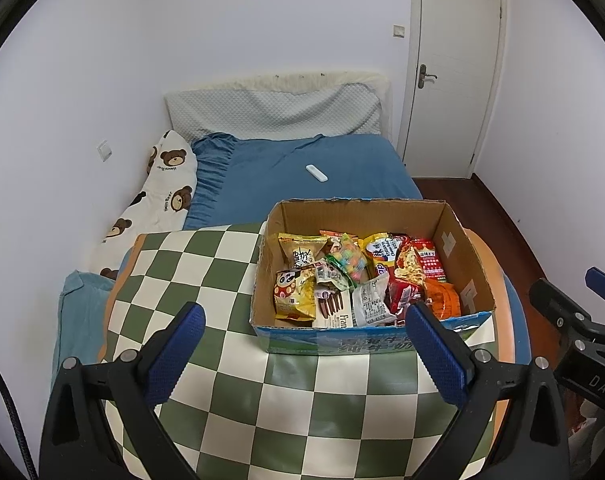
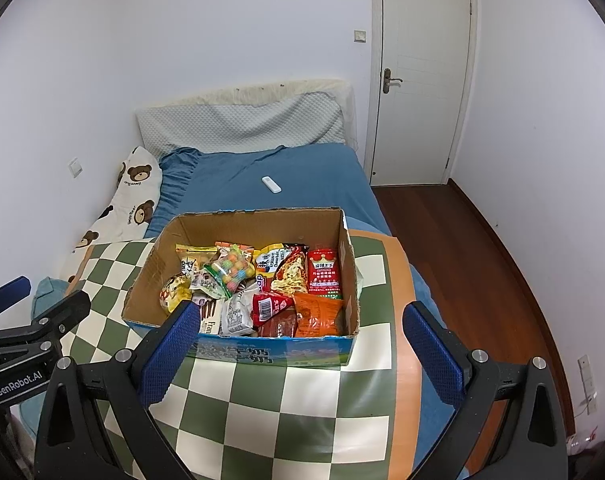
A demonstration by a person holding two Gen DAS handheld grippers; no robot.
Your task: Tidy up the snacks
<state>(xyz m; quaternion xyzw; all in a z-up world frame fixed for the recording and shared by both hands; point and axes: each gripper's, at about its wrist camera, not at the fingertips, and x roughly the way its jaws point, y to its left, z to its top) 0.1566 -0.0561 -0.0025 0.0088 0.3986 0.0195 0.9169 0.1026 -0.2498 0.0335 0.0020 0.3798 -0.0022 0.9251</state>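
Both my grippers hover spread wide over the checked cloth, nothing in either.

The open brown cardboard box (image 1: 372,276) full of bright snack packets (image 2: 258,288) sits on the green-and-cream checked tablecloth (image 1: 286,396) ahead of me. My left gripper (image 1: 306,344) has it ahead and to its right, its right finger overlapping the box's near right corner; my right gripper (image 2: 302,344) faces it head on, its left finger across the near left corner.
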